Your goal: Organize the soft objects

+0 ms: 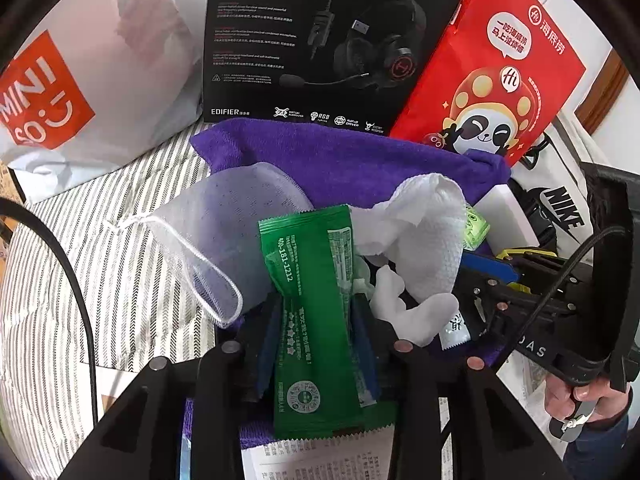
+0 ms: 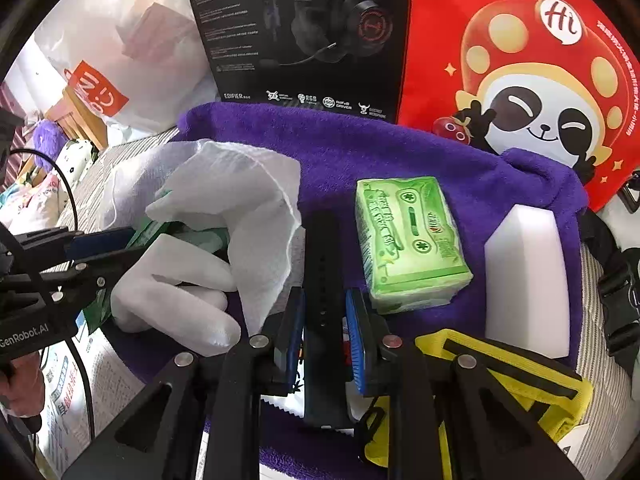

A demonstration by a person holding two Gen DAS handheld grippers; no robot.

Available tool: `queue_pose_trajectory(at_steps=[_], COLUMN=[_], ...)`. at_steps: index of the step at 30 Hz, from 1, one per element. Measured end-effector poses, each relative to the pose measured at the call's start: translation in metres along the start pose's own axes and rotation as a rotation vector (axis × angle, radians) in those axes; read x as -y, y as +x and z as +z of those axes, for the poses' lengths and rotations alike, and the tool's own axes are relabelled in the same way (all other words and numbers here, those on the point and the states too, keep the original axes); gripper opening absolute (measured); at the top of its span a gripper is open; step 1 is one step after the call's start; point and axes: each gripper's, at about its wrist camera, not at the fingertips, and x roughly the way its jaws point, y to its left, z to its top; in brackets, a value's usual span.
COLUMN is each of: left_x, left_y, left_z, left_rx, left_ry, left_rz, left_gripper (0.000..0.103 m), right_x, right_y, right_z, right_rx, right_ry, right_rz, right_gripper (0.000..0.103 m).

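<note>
Nearest me, my left claw has a green sachet standing between its blue pads. The pads sit at both edges of the packet, but I cannot tell whether they are pressing it. A printed leaflet lies under its near end.

My right claw is clamped on a black strap that runs away from me across the purple towel.

Room is tight. A white glove and a crumpled white wipe lie just left of the strap, between the two claws. A green tissue pack is just beside the right pad, with a white foam block farther right and a yellow band near right.

On the left a mesh pouch overhangs the towel's edge onto striped cloth — the only bare stretch I see.

The far edge is walled off. A white shopping bag, a black headset box and a red panda bag stand side by side against the towel's far edge — no way through there.
</note>
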Motion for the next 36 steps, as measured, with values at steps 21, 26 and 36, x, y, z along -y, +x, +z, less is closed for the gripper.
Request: queue_pose_trajectory(at_steps=[21,26,36], left_x=[0.009,0.018,0.046], left_y=[-0.067,-0.089,-0.130], left_z=[-0.009,-0.018,-0.047], left_rx=[0.086,0.121,0.163], left_ry=[0.013,0.022,0.082], left_rz=[0.015,0.017,0.052], left_gripper=[0.074,0.083,0.098], right_x=[0.011,0.016,0.009], right_y=[-0.078,-0.111,-0.157], right_z=[-0.006,-0.024,-0.074], right_rx=[0.080,0.096,0.107], right_ry=[0.148,0.189,0.184], right_rz=[0.010,-0.036,-0.185], right_gripper=[0.070,0.083,0.097])
